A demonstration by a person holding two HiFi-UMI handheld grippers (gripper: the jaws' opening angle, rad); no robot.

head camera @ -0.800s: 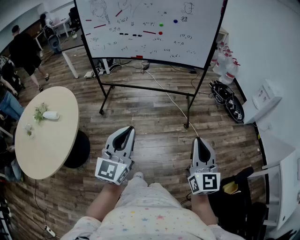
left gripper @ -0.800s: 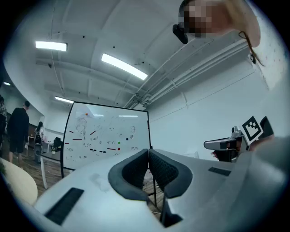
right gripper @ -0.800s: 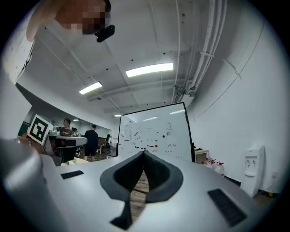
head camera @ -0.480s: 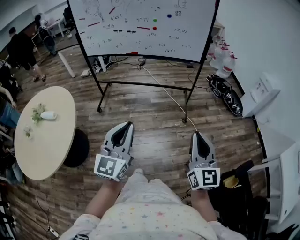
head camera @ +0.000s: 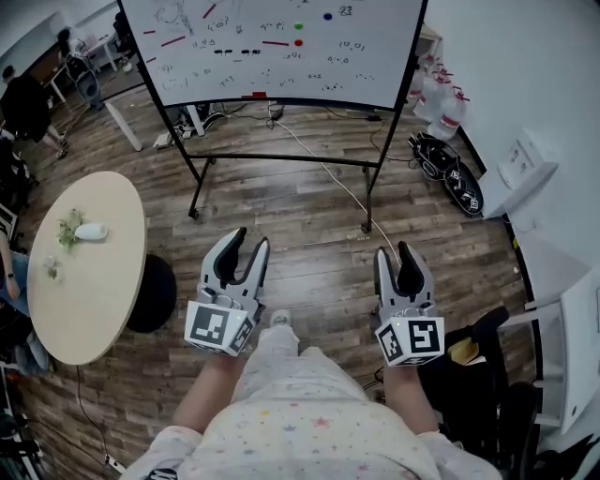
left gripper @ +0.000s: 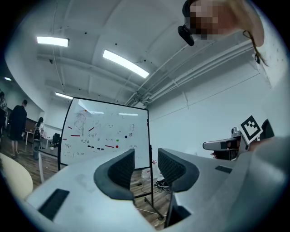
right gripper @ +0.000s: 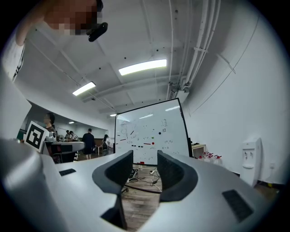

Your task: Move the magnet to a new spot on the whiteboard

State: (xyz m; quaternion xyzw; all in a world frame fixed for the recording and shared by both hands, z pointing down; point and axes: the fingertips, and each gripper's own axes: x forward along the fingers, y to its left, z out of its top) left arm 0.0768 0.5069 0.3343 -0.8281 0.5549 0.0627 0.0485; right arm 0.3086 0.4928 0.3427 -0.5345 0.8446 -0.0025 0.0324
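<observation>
The whiteboard (head camera: 272, 47) stands on a wheeled frame some way ahead, covered in marker notes. Round magnets stick to it: a green magnet (head camera: 298, 26), a red magnet (head camera: 298, 42) and a blue magnet (head camera: 327, 16), beside red and black bar magnets. My left gripper (head camera: 248, 242) and right gripper (head camera: 399, 253) hang low over the wood floor, far short of the board. Both are open with nothing between the jaws. The left gripper view looks past its gripper (left gripper: 146, 165) to the whiteboard (left gripper: 106, 133). The right gripper view shows its gripper (right gripper: 145, 167) before the whiteboard (right gripper: 149, 136).
A round beige table (head camera: 94, 281) with a small plant stands at my left. A cable (head camera: 333, 178) runs across the floor under the board's frame. Water bottles (head camera: 441, 103) and black gear lie along the right wall. A black chair (head camera: 487, 394) is at my right. People stand far left.
Both grippers' jaws have opened from nearly together to a clear gap. The whiteboard has slid up and left in the head view, and the table has shifted slightly.
</observation>
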